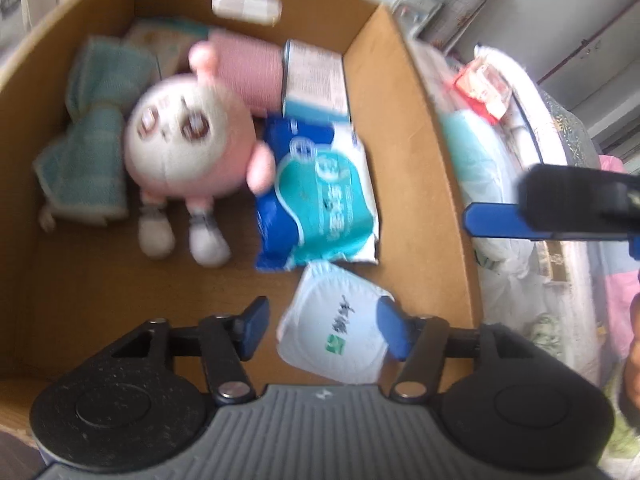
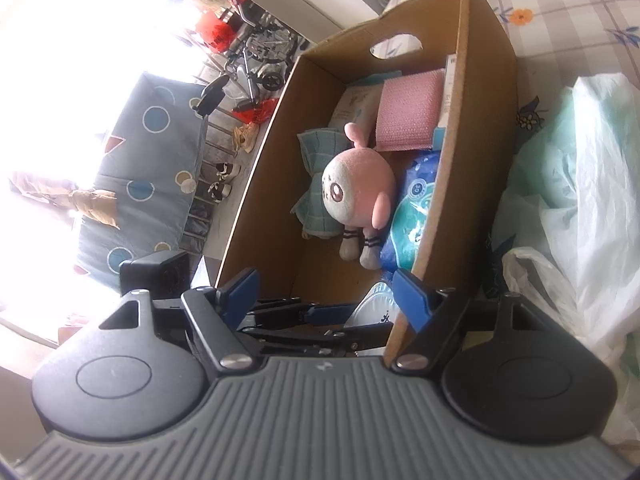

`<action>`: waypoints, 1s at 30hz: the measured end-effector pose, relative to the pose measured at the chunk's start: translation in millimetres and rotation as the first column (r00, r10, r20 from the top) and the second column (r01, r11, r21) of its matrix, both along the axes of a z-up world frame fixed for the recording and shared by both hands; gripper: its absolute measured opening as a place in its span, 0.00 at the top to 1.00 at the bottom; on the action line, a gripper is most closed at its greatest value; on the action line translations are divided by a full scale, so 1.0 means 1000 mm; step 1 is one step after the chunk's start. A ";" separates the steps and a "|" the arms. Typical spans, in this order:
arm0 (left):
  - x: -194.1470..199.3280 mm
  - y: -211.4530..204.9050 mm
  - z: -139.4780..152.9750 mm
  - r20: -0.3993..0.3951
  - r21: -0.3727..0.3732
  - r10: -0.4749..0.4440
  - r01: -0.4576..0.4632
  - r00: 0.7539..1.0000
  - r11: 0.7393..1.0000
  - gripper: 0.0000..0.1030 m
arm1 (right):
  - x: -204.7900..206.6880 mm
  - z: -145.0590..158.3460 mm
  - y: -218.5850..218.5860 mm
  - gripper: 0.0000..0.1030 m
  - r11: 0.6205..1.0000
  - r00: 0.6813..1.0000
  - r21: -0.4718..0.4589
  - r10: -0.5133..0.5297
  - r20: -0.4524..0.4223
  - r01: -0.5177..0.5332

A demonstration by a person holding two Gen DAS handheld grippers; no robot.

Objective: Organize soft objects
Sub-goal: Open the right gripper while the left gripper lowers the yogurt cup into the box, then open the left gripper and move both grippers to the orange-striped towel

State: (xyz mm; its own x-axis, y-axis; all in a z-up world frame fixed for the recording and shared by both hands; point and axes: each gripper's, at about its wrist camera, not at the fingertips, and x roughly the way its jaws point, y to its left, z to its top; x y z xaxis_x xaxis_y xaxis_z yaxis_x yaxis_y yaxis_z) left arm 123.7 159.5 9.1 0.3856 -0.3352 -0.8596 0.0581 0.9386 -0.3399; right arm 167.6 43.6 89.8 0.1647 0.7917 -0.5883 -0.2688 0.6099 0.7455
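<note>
Left tongs [image 1: 320, 326] nearest the lens, spread wide over the near end of the box [image 1: 420, 128]; white pack [image 1: 334, 332] between the pads, right pad [image 1: 390, 330] against its edge, left pad clear of it, so no grip. Pack lying on the box floor just below the blue-green tissue pack [image 1: 316, 196]. Beside that, plush doll [image 1: 188, 148] on its back mid-box, touching the tissue pack with one arm. Teal cloth [image 1: 88, 148] along the doll's other side. Pink cloth [image 1: 248, 68] and a carton [image 1: 316, 76] at the far end, under the handle cutout [image 1: 246, 6]. Right tongs [image 2: 324, 294] open too, empty, straddling the box's near right wall, one pad inside, one outside. White bags [image 2: 580, 184] heaped on the bed just outside that wall.
</note>
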 end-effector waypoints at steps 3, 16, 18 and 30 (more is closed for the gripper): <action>-0.011 0.004 0.011 0.101 0.034 0.032 -0.036 0.994 0.999 0.30 | -0.005 0.004 0.003 0.27 1.000 0.999 -0.018 -0.010 0.046 0.011; -0.047 -0.042 0.062 0.447 0.105 0.035 -0.091 0.894 0.990 0.20 | -0.032 0.014 -0.075 0.23 0.958 0.950 0.113 -0.279 0.142 0.265; -0.045 -0.056 0.066 0.460 0.101 0.012 -0.066 0.888 0.993 0.20 | -0.040 0.014 -0.094 0.23 0.946 0.934 0.100 -0.321 0.157 0.308; 0.015 -0.154 0.076 0.324 0.177 -0.217 0.166 0.921 0.970 0.18 | -0.089 0.000 -0.216 0.22 0.784 0.749 -0.041 -0.575 0.328 0.620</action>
State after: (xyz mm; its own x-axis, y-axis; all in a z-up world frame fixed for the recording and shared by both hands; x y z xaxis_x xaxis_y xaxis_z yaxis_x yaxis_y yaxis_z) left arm 138.3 5.0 85.5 0.6028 -0.3148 -0.7332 0.3291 0.9352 -0.1309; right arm 78.5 -172.0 90.0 0.7514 0.3879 -0.5338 0.0027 0.8072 0.5903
